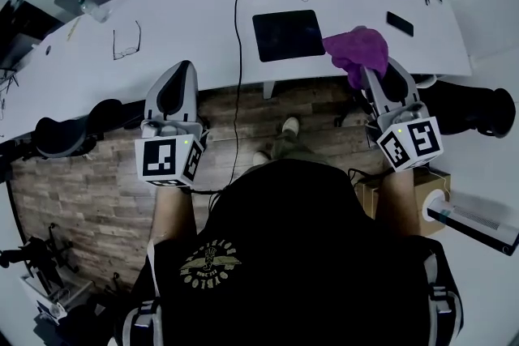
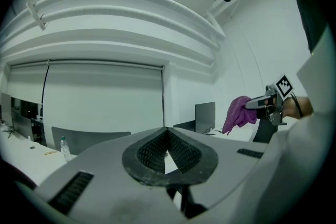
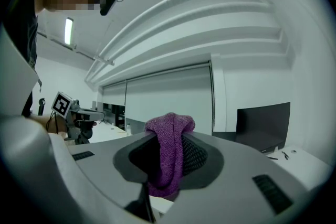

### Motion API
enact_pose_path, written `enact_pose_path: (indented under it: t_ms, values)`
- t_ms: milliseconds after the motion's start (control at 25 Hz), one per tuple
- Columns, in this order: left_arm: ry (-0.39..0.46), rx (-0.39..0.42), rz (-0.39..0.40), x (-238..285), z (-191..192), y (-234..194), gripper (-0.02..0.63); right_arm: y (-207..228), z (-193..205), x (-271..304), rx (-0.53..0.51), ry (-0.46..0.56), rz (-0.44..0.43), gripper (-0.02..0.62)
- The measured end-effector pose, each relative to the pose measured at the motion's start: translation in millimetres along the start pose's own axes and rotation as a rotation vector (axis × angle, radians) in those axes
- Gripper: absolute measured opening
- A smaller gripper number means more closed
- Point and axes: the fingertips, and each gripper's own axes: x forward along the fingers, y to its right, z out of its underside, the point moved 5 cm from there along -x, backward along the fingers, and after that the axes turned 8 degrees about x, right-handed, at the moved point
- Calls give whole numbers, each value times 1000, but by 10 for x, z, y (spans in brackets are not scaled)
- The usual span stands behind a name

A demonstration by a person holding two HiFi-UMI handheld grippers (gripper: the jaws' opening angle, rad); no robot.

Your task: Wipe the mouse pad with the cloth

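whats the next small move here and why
Probably bring the right gripper forward and left, lowering the purple cloth onto the black mouse pad. The jaws are clamped on the cloth, but it seems to hang raised by the pad's right edge, so wiping cannot start yet.

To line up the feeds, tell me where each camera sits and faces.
Head view: on the person's head, looking steeply down at desk and mouse pad; torso, forearms, left gripper, right gripper show.
Left gripper view: on the left gripper, facing the far wall over shut, empty jaws; right forearm shows.
Right gripper view: on the right gripper, facing a monitor; jaws shut on the cloth; dark shirt at left.
Shared: each gripper view shows the other gripper.
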Motion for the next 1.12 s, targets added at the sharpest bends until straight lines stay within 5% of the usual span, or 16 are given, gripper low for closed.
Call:
enact_pose_path:
  t_ms: [840, 1120]
  values:
    - [-47, -33, -17, 1045, 28, 85, 2, 844, 106, 739, 64, -43, -44, 89]
    - [-48, 17, -52, 1416, -95, 35, 2, 1114, 31, 1093, 82, -31, -81, 89]
